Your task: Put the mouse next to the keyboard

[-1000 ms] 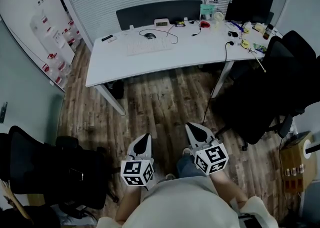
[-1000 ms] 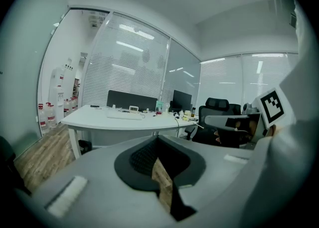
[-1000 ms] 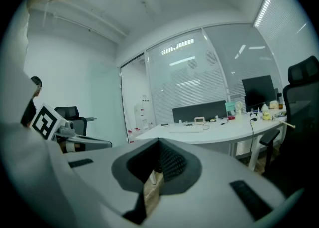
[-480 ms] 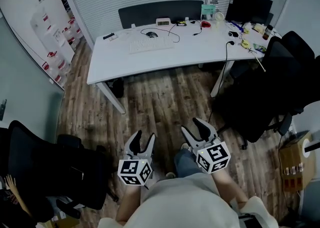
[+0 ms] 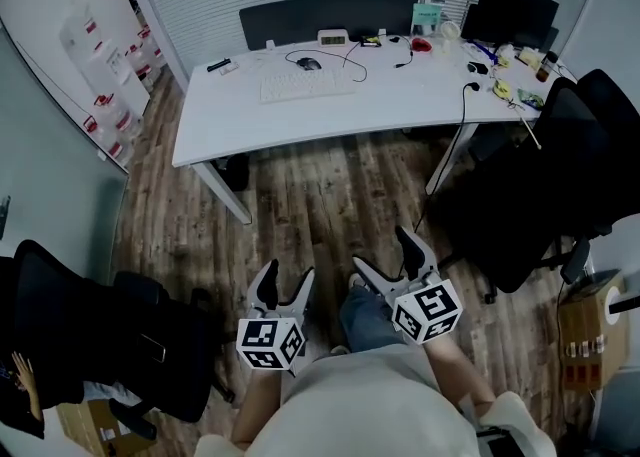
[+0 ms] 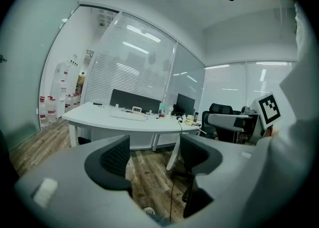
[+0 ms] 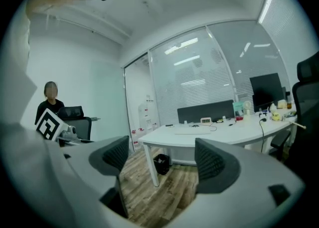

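Head view: left gripper and right gripper are held low in front of the person, over the wood floor. Both are well short of the white desk. Both sets of jaws have just been opening and now stand spread, with nothing between them. The mouse sits on the far part of the desk, just behind the back edge of the white keyboard, and its cable trails off to the right. A dark monitor stands at the desk's right end, and a black office chair is on the right.

Left gripper view: left gripper has its jaws wide apart and only floor shows through the gap. The desk is well ahead. The keyboard is a pale strip on it; the mouse is too small to make out. The right gripper's marker cube shows at the right edge.

Right gripper view: right gripper also has its jaws wide apart and holds nothing. The desk and keyboard lie far ahead. A black bin stands under the desk. The left gripper's marker cube is at the left, with a seated person behind it.
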`<state>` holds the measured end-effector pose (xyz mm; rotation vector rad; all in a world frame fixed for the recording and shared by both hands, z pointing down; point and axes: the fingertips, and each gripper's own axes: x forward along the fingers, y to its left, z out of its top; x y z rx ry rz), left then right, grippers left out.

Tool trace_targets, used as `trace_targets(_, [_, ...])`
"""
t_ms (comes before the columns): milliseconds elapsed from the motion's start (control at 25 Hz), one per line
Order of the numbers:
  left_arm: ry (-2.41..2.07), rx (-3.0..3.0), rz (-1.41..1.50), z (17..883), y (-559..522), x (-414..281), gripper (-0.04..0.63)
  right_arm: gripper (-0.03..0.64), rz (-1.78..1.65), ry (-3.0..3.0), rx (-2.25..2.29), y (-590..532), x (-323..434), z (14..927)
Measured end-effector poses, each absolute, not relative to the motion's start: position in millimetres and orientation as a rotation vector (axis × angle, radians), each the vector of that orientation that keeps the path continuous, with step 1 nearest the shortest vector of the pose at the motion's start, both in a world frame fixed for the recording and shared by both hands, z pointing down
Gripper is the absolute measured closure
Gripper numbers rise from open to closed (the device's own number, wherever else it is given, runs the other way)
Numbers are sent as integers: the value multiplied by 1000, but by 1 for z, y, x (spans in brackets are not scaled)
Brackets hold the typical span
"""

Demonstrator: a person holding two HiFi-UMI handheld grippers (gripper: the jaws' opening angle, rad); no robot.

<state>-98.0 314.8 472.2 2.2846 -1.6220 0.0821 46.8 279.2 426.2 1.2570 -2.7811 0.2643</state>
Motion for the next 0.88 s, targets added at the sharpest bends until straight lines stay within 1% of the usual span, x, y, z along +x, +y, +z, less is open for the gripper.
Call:
trace_targets(240, [-1639,2268,84,479,267,-103,295,225,265,-2785,1249,232,44,432])
trace_targets(880, [-1709,2242,55,456,105,-89,295,225,256,-2825,1170,65,56,415])
